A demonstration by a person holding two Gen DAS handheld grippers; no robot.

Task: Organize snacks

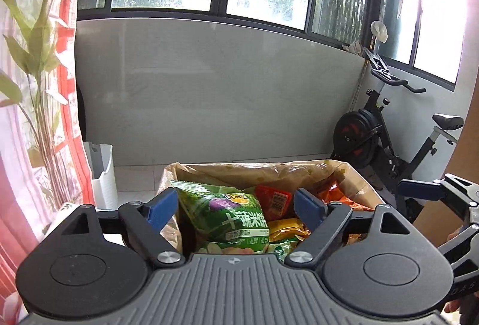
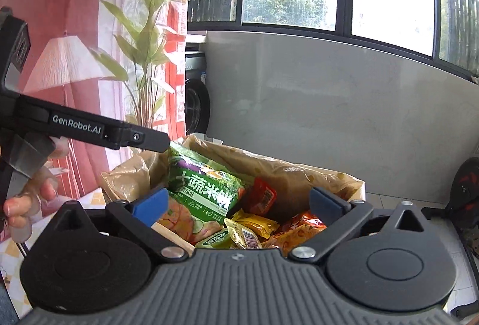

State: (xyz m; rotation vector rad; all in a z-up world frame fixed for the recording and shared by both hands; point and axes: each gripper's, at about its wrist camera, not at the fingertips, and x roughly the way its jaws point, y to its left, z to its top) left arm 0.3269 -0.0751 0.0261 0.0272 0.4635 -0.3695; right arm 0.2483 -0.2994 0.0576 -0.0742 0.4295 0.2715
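Note:
A cardboard box (image 1: pixel 362 190) lined with a tan plastic bag holds several snack packets. A large green rice-cracker bag (image 1: pixel 227 217) leans upright at its left side, with a red packet (image 1: pixel 274 202), yellow packets (image 1: pixel 287 229) and orange packets beside it. My left gripper (image 1: pixel 236 205) is open, its blue pads either side of the green bag, above the box. My right gripper (image 2: pixel 236 202) is open and empty over the box (image 2: pixel 356 190). In the right wrist view the green bag (image 2: pixel 203 190), red packet (image 2: pixel 263 199) and yellow packets (image 2: pixel 254 223) show, and the left gripper's body (image 2: pixel 89 127) reaches in from the left.
An exercise bike (image 1: pixel 389 130) stands at the right by the wall. A white bin (image 1: pixel 101 172) stands on the floor at left. A printed curtain with a plant (image 2: pixel 143 55) hangs on the left. A washing machine (image 2: pixel 196 103) is behind it. Windows run along the back wall.

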